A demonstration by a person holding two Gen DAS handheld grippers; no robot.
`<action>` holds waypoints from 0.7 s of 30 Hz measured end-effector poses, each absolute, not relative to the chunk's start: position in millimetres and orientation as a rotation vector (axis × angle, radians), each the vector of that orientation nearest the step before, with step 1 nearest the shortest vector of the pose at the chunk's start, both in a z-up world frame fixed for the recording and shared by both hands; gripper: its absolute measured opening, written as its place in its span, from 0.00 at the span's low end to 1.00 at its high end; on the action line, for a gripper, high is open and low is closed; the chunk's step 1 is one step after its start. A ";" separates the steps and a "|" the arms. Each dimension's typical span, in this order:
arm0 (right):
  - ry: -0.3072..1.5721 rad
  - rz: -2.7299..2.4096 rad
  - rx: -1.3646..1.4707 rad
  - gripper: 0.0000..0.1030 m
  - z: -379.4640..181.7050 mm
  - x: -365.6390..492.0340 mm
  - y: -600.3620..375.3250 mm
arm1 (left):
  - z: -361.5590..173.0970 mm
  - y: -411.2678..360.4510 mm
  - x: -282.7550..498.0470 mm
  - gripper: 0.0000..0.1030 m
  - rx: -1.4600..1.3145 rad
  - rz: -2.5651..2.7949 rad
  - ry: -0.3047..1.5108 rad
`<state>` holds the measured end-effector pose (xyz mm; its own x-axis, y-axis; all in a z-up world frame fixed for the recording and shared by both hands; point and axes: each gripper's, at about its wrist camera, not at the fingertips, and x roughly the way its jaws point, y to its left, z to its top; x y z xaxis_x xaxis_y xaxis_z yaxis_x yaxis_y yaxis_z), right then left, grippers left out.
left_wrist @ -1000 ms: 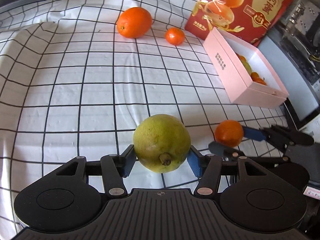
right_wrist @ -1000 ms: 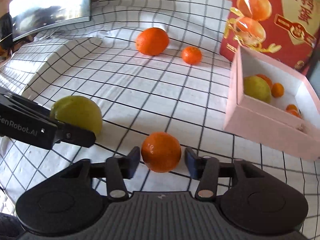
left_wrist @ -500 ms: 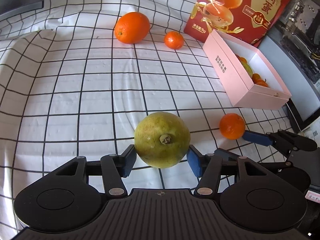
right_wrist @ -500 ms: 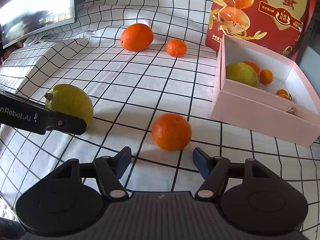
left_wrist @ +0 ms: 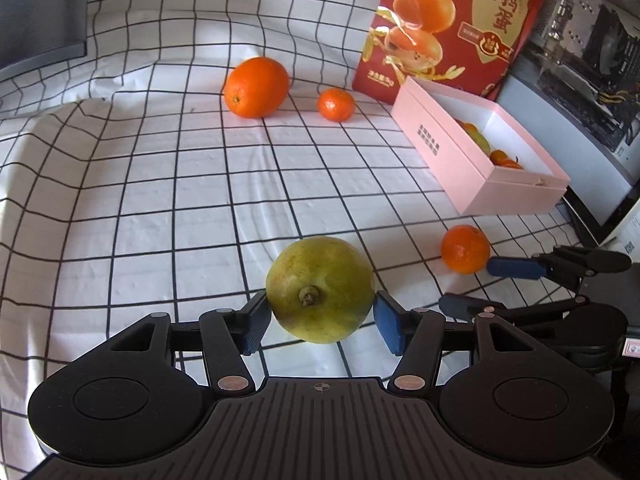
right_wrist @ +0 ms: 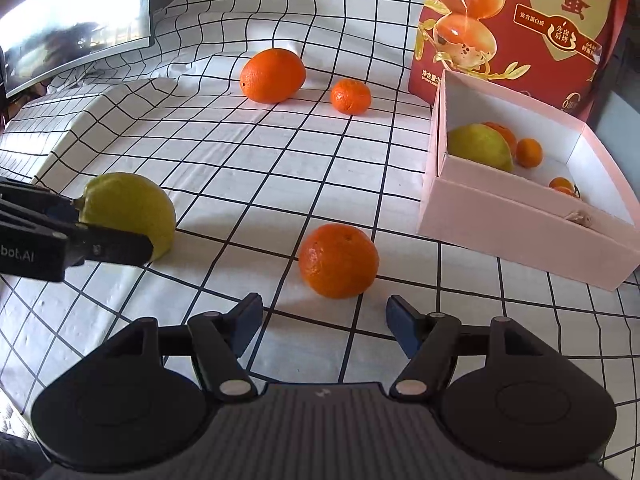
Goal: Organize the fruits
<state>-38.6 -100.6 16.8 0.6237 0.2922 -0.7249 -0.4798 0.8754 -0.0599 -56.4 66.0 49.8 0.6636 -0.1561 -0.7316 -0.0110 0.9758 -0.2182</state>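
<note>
My left gripper (left_wrist: 320, 322) is shut on a green pear (left_wrist: 320, 290) and holds it just above the checked cloth; it also shows in the right wrist view (right_wrist: 132, 210). My right gripper (right_wrist: 324, 322) is open and empty, just behind a mandarin (right_wrist: 339, 261) that lies on the cloth; the mandarin also shows in the left wrist view (left_wrist: 465, 249). A pink box (right_wrist: 520, 220) at the right holds a green fruit (right_wrist: 478, 147) and small oranges (right_wrist: 529, 153). A large orange (right_wrist: 273, 75) and a small mandarin (right_wrist: 351, 96) lie at the back.
A red snack bag (right_wrist: 520, 20) stands behind the box. A monitor (right_wrist: 72, 20) is at the back left. A raised fold of the cloth (right_wrist: 60, 136) lies at the left. A white device (left_wrist: 600, 184) stands right of the box.
My right gripper has opened, let go of the mandarin and pulled back from it. The mandarin now rests on the cloth. My left gripper has lifted slightly with the pear.
</note>
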 end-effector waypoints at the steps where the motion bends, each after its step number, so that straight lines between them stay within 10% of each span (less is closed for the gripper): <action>1: 0.779 0.449 -0.259 0.67 16.6 -38.8 -100.8 | 50.0 66.1 -56.1 0.60 -0.212 -0.078 0.839; 21: 0.731 0.461 -0.181 0.67 33.8 -30.0 -108.7 | 66.1 52.2 -47.7 0.58 -0.106 -0.112 0.774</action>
